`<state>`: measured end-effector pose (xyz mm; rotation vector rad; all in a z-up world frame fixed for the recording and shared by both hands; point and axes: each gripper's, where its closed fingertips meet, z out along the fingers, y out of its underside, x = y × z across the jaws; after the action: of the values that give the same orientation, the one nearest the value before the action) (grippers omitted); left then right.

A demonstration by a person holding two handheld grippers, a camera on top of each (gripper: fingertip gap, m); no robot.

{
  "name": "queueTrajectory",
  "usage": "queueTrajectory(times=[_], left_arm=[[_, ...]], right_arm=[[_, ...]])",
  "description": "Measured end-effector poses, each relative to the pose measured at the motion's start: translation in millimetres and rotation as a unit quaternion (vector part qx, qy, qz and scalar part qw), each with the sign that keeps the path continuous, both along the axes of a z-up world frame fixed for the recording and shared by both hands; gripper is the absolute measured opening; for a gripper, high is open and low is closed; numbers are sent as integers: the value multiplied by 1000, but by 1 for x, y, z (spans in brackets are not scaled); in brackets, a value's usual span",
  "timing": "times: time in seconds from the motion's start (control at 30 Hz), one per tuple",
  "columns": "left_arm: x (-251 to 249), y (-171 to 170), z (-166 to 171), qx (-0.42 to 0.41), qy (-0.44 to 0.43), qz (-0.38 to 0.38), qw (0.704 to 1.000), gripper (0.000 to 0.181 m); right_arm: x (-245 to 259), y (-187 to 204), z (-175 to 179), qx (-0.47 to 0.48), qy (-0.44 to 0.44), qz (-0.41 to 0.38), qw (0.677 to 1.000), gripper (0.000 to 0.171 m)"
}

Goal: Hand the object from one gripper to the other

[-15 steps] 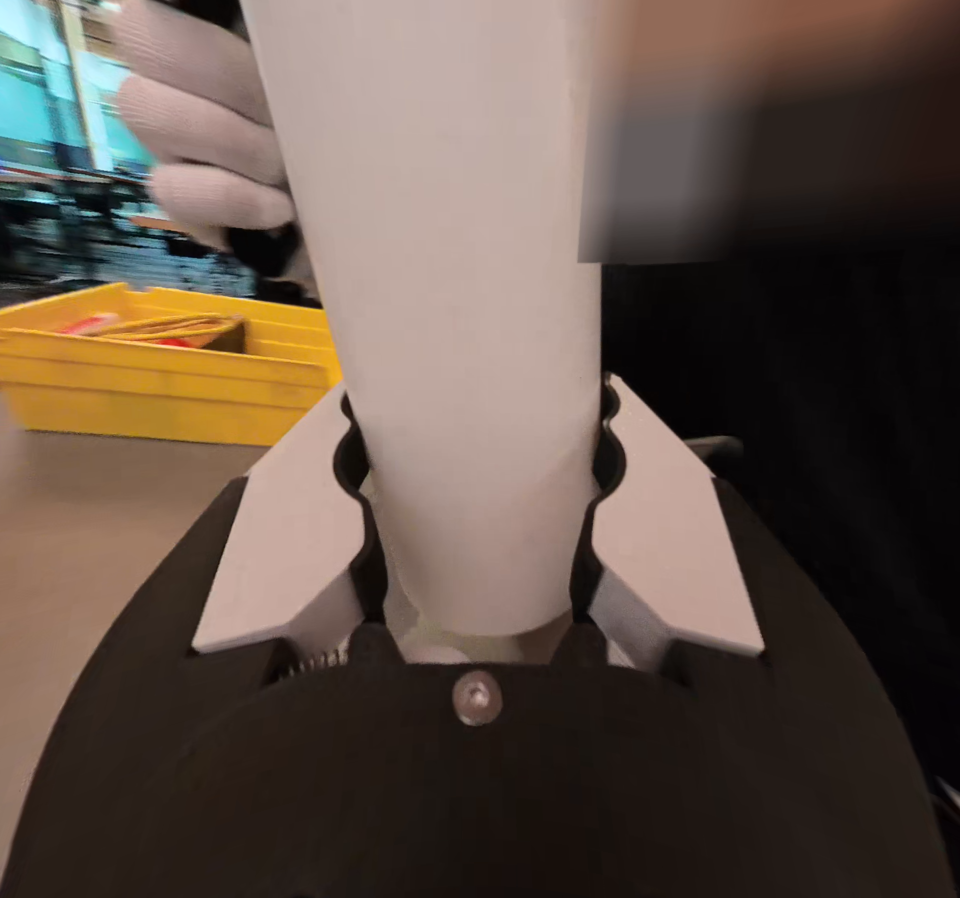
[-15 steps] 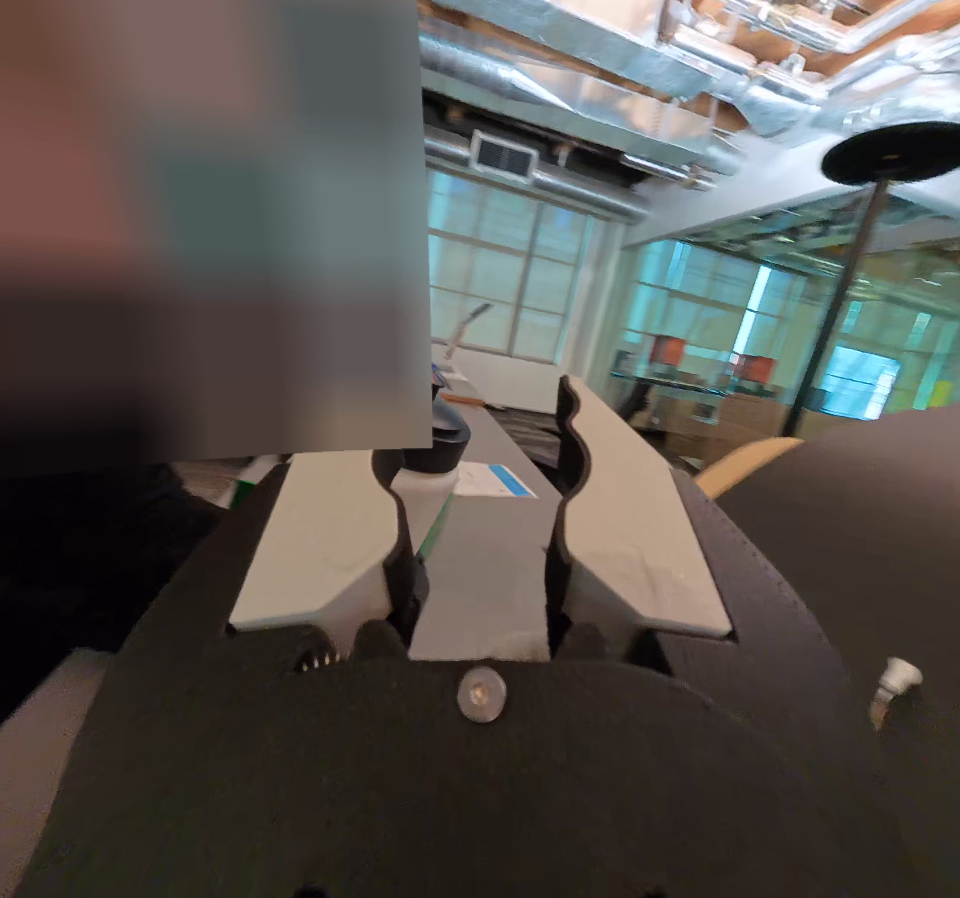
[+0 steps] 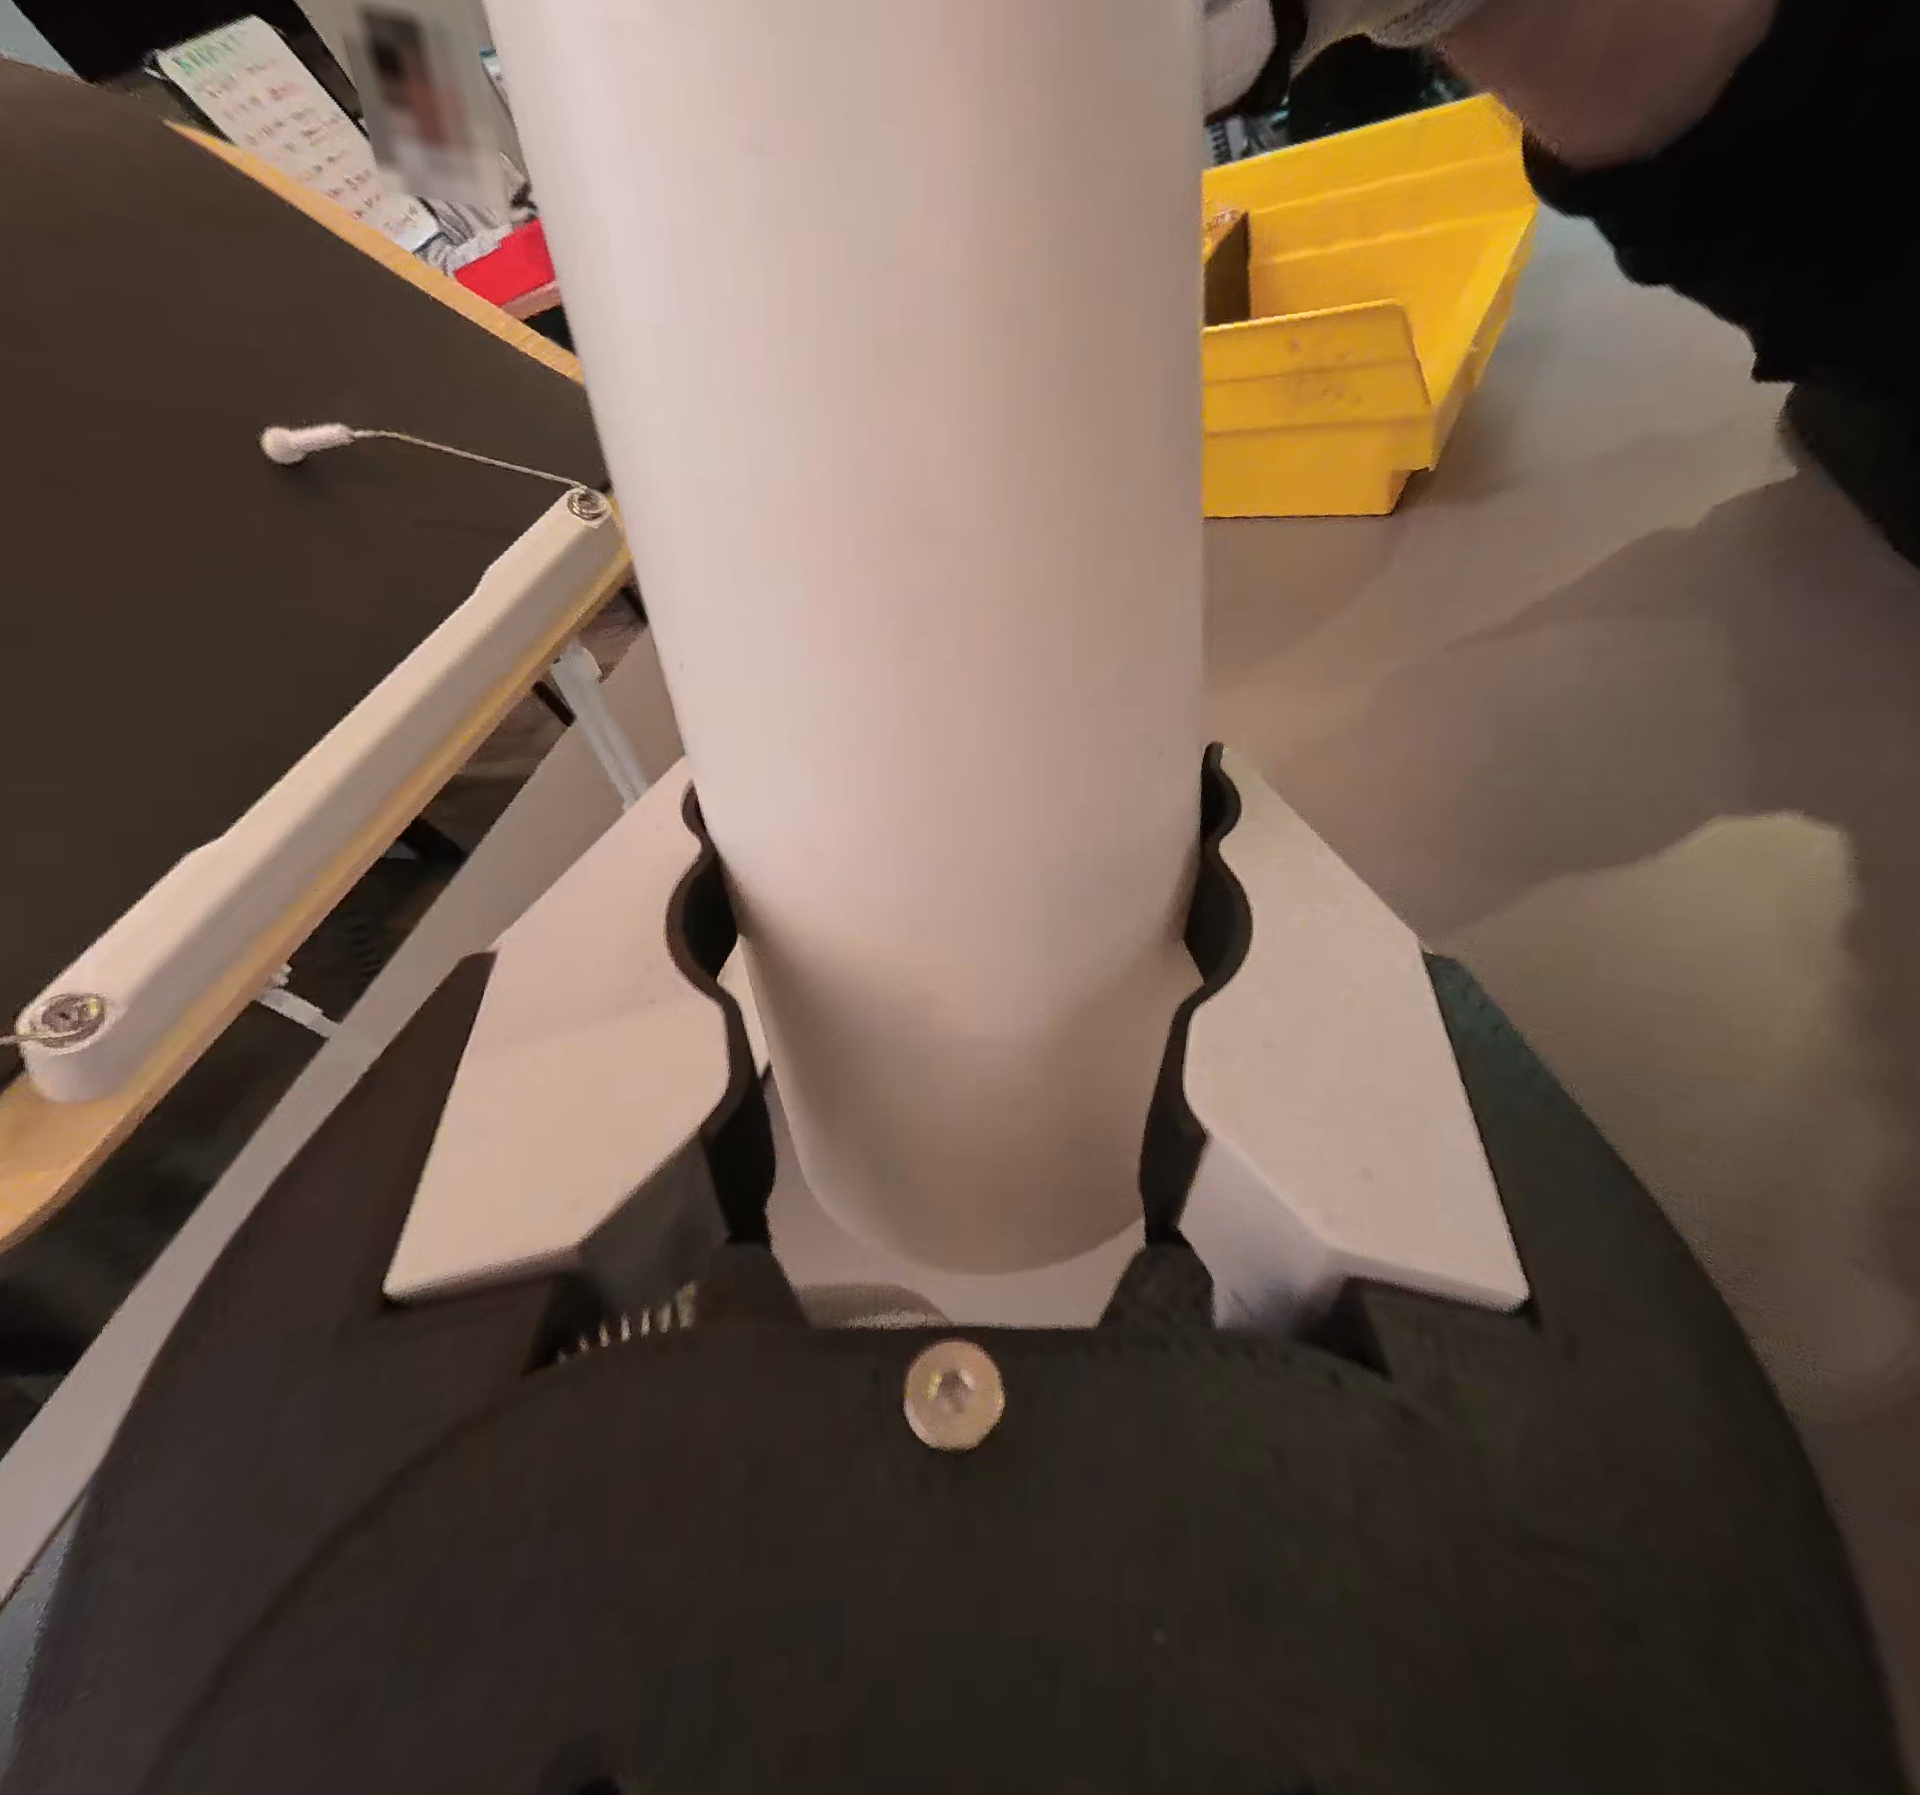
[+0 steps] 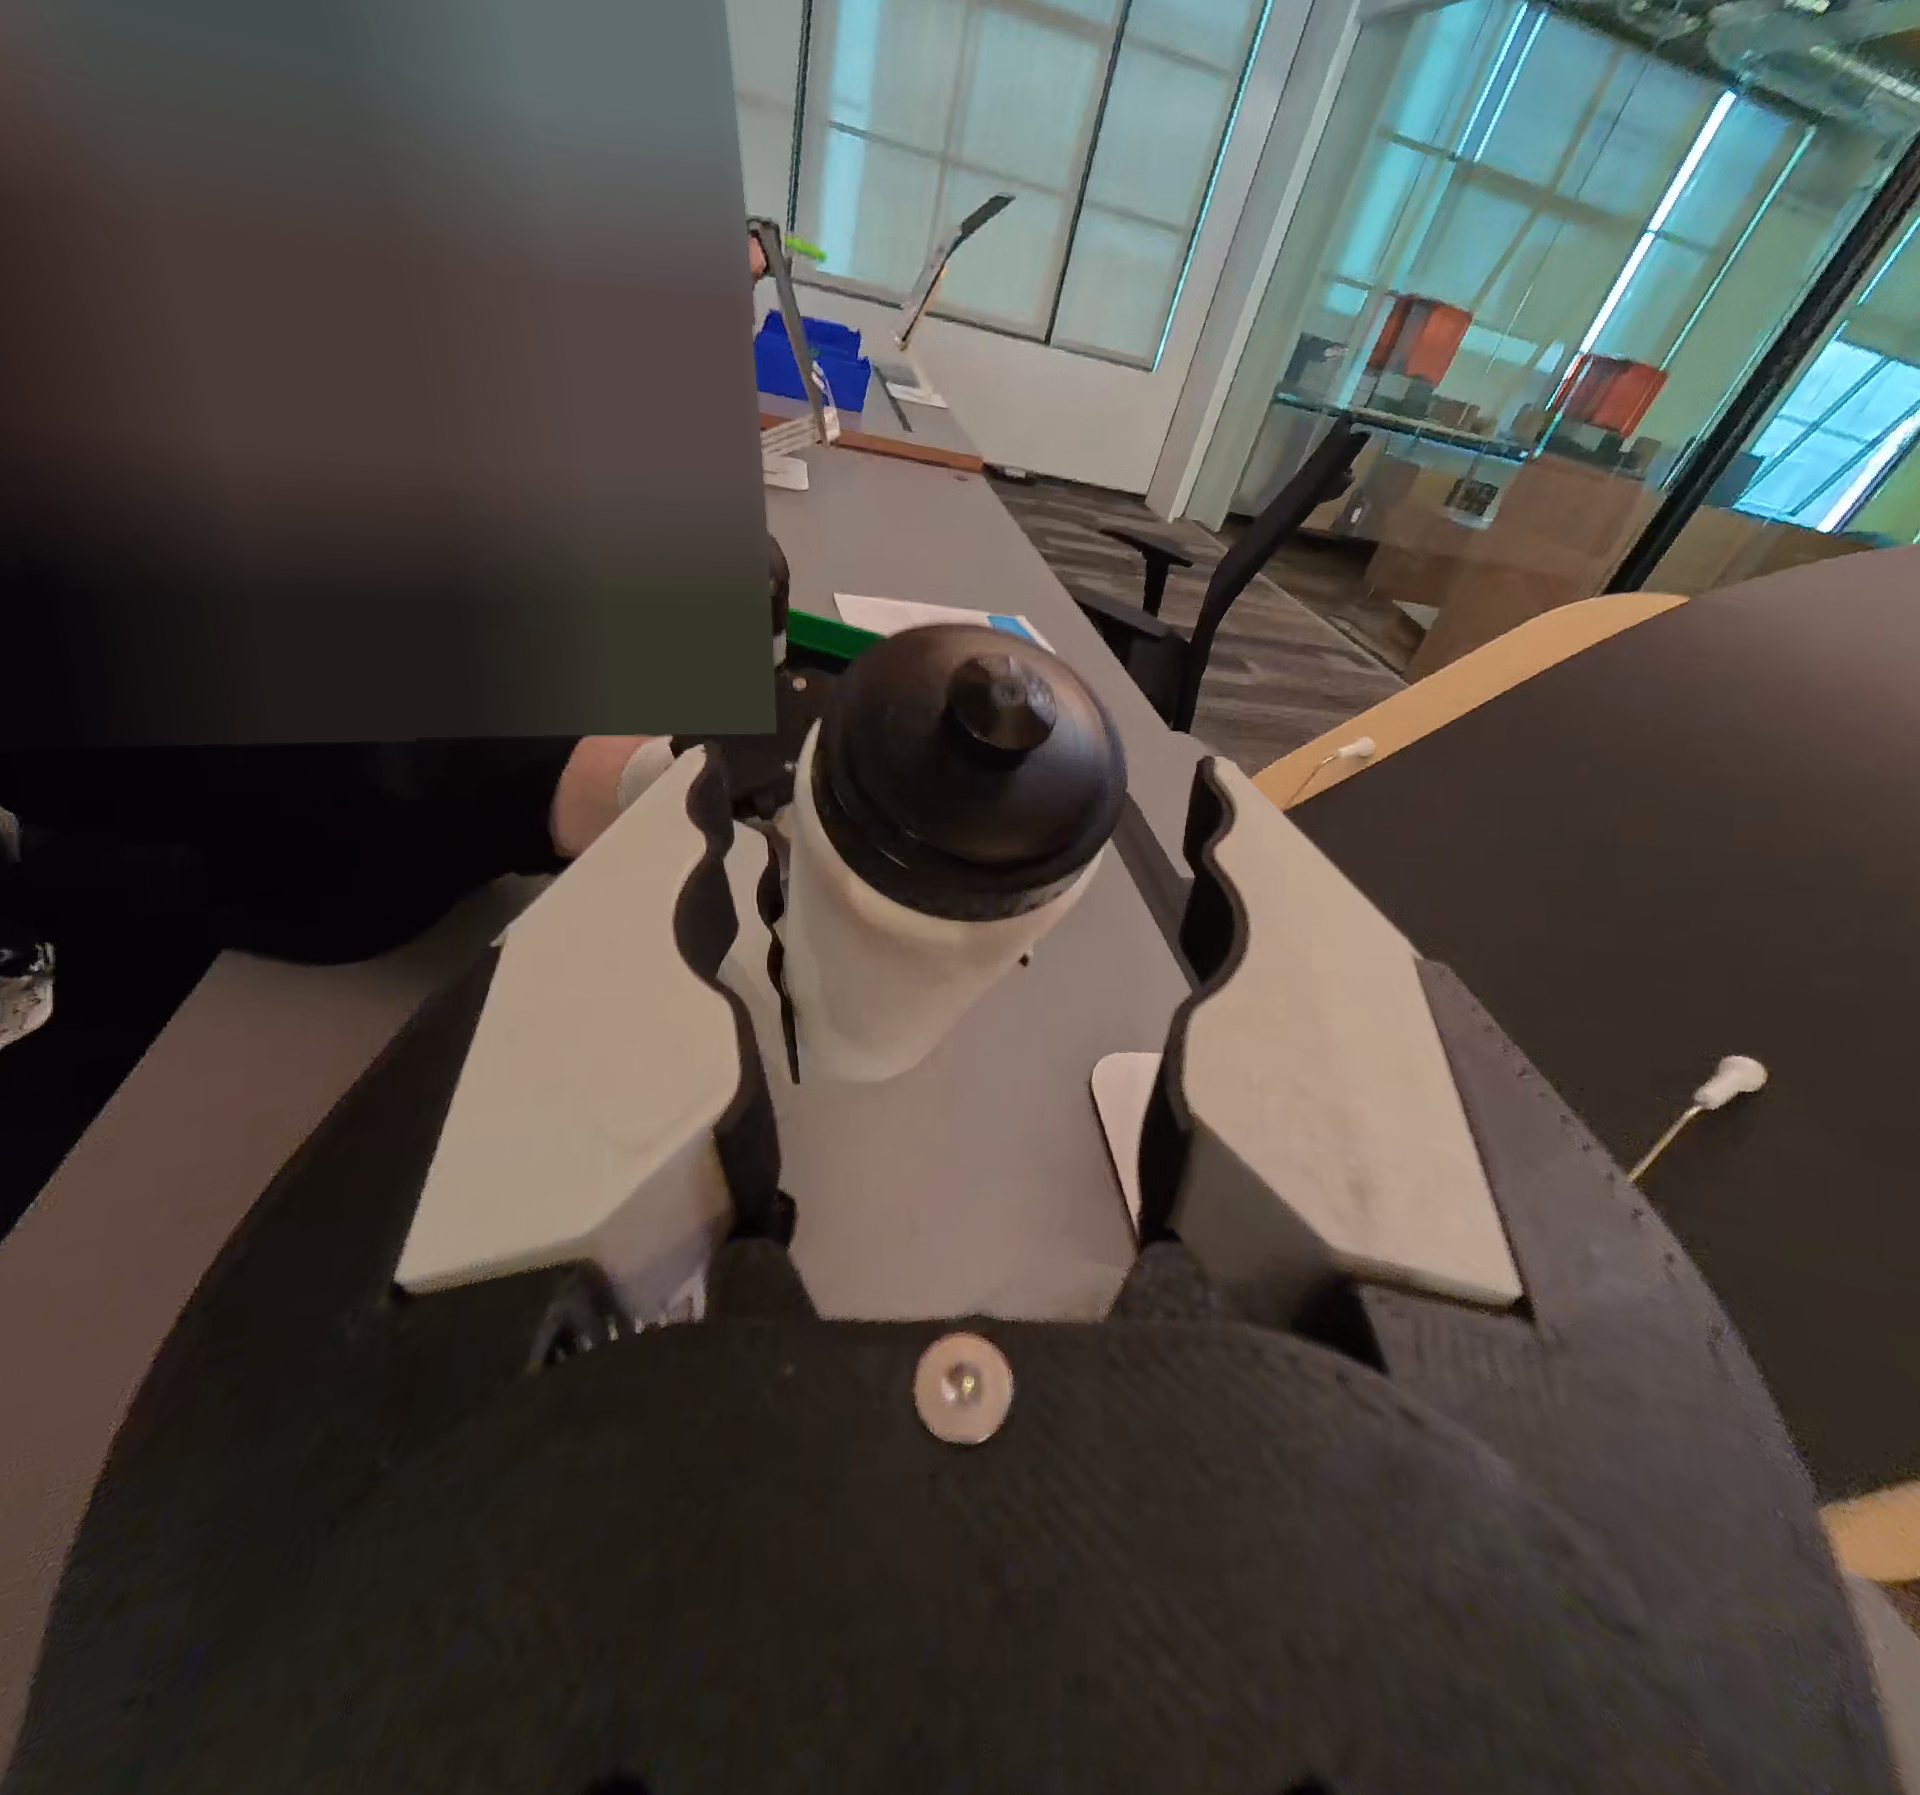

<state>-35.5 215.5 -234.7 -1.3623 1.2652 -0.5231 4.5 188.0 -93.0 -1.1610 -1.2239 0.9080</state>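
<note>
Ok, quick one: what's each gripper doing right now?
Left gripper: closed on the white bottle.
Right gripper: open, holding nothing; the bottle's black cap sits ahead between its fingers, not clamped.

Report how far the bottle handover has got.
Done: the left tool is clamped on the white bottle near its base. In hand: the right tool is open, with the bottle's black cap just beyond its fingertips; neither finger touches the bottle. Left: close the right tool on the bottle, then open the left.
</note>
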Motion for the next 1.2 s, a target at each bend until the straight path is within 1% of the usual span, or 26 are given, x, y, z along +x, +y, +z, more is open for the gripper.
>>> queueTrajectory(times=[0.07, 0.13, 0.23, 0.3, 0.67, 0.83, 0.97, 1.03, 1.1, 1.13, 1.2], left_arm=[[1, 0, 3, 12, -6, 4, 1000, 88], [5, -4, 1, 7, -2, -6, 1000, 88], [8, -6, -4, 2, 7, -10, 1000, 88], [8, -6, -4, -4, 1, -12, 1000, 88], [9, -7, 2, 2, -16, -11, 1000, 88], [6, -6, 10, -8, -43, -11, 999, 88], [-2, -4, 13, -72, -70, -21, 995, 93], [-8, -2, 20, -109, -101, -30, 988, 93], [-15, 3, 23, -155, -121, -27, 980, 94], [-19, 5, 24, -178, -130, -28, 975, 92], [-22, 1, 23, -253, -154, -55, 954, 89]], right_arm=[[-9, 5, -10, 11, -10, -9, 1000, 86], [-19, 7, -16, 4, -2, 0, 1000, 85], [-29, 2, -15, -5, 38, 29, 999, 77], [-32, 2, -13, -11, 62, 35, 997, 76], [-35, -1, -4, -4, 86, 40, 996, 76], [-29, -1, 3, -2, 100, 41, 994, 76], [-19, -1, 10, 12, 107, 40, 993, 76], [-14, 0, 14, 30, 102, 26, 994, 76], [-9, 2, 19, 49, 99, 7, 994, 76], [-6, 3, 21, 64, 94, -4, 994, 76], [-4, 2, 23, 105, 77, -31, 991, 76]])
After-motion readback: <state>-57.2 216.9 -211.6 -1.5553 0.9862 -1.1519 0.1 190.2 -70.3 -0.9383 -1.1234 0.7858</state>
